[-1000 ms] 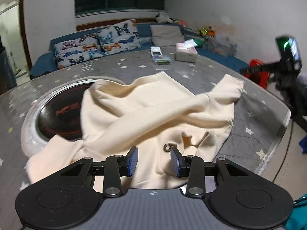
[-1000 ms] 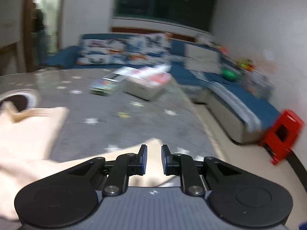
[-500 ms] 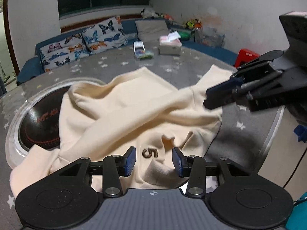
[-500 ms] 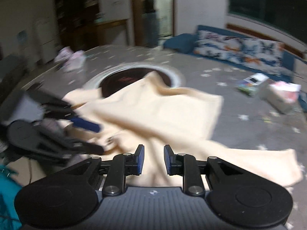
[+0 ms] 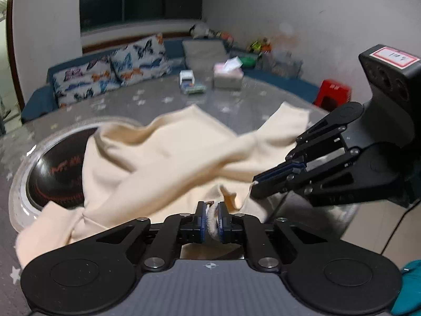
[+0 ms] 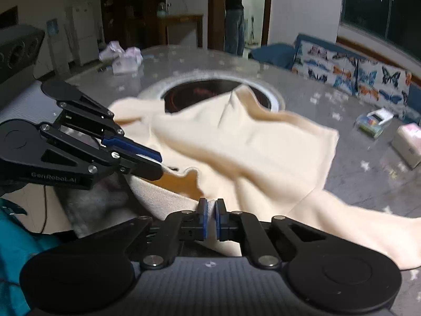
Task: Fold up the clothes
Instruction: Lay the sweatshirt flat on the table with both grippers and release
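A cream sweatshirt [image 5: 168, 158] lies crumpled on a grey star-patterned table [image 5: 147, 102], partly over a round black cooktop [image 5: 58, 173]. My left gripper [image 5: 210, 222] is shut on the sweatshirt's near hem. My right gripper [image 6: 210, 218] is shut on the same hem a little further along, where the sweatshirt [image 6: 250, 152] spreads away from it. Each gripper shows in the other's view: the right one [image 5: 256, 185] at the right edge, the left one [image 6: 158, 166] at the left. The hem hangs between them at the table's front edge.
A tissue box [image 5: 227, 77] and a small carton [image 5: 188, 81] sit at the far side of the table. A blue sofa with butterfly cushions [image 5: 110, 76] runs behind. A red stool [image 5: 332, 94] stands at the right. A person [image 6: 234, 13] stands in a far doorway.
Both grippers have closed on the sweatshirt's near hem. The right gripper swung round from facing the sofa and came in beside the left one. The hem is lifted a little.
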Demonstrator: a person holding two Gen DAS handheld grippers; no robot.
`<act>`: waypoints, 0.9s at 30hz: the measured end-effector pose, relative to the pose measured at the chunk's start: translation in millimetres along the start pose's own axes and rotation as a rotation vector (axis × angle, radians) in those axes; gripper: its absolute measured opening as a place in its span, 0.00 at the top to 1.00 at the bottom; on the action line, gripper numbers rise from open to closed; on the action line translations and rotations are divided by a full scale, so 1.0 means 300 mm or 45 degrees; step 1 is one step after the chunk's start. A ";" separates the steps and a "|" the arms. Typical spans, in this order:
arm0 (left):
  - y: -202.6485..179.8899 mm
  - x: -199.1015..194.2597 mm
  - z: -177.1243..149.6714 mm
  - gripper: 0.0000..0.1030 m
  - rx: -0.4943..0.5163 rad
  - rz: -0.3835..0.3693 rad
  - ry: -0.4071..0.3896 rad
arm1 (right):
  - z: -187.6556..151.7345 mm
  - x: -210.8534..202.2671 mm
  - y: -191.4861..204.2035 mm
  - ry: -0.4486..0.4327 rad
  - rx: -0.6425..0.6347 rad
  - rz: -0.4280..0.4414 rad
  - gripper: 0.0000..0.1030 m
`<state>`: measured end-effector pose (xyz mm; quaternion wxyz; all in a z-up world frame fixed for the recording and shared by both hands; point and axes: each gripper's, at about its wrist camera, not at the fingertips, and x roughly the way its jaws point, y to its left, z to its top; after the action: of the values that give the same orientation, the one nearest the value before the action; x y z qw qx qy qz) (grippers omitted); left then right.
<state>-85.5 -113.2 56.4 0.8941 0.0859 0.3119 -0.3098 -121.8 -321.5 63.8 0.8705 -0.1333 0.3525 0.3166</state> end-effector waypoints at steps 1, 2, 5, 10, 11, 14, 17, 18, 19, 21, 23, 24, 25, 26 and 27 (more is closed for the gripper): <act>-0.002 -0.019 -0.003 0.91 0.010 -0.017 -0.011 | -0.001 -0.027 0.007 -0.008 -0.012 0.004 0.95; -0.004 -0.031 -0.010 0.91 0.018 -0.034 -0.011 | -0.004 -0.053 0.018 -0.006 -0.028 0.014 0.95; -0.005 -0.058 -0.036 0.91 0.039 -0.083 0.007 | -0.030 -0.089 0.056 0.037 -0.073 0.054 0.96; 0.002 -0.068 -0.071 0.91 0.081 -0.146 0.062 | -0.085 -0.078 0.101 0.175 -0.110 0.153 0.96; 0.008 -0.069 -0.070 0.91 0.084 -0.152 0.066 | -0.088 -0.077 0.101 0.189 -0.109 0.166 0.95; 0.039 -0.078 -0.050 0.90 0.058 -0.160 0.050 | -0.065 -0.101 0.077 0.160 -0.093 0.172 0.93; 0.072 -0.086 -0.018 0.90 0.025 -0.135 -0.015 | -0.036 -0.116 0.049 0.118 -0.076 0.150 0.92; 0.087 -0.081 -0.003 0.90 -0.002 -0.131 -0.041 | -0.027 -0.110 0.035 0.099 -0.063 0.133 0.92; 0.101 -0.069 0.010 0.90 -0.033 -0.128 -0.059 | -0.017 -0.104 0.022 0.081 -0.050 0.116 0.92; 0.124 -0.025 0.029 0.90 -0.092 -0.094 -0.057 | -0.005 -0.077 -0.002 0.062 -0.019 0.094 0.91; 0.136 0.035 0.034 0.90 -0.140 -0.077 -0.019 | 0.004 -0.041 -0.025 0.053 0.016 0.078 0.91; 0.137 0.067 0.028 0.90 -0.150 -0.079 0.009 | 0.007 -0.022 -0.036 0.051 0.032 0.071 0.90; 0.137 0.098 0.021 0.90 -0.160 -0.081 0.037 | 0.006 -0.003 -0.044 0.057 0.045 0.067 0.90; 0.143 0.104 0.022 0.90 -0.163 -0.074 0.043 | 0.004 0.013 -0.049 0.063 0.053 0.067 0.90; 0.148 0.105 0.023 0.90 -0.166 -0.065 0.046 | 0.001 0.025 -0.054 0.068 0.057 0.069 0.89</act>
<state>-35.4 -96.1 40.8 0.8837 0.0252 0.3497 -0.3101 -107.1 -330.4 59.0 0.8547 -0.1125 0.3860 0.3283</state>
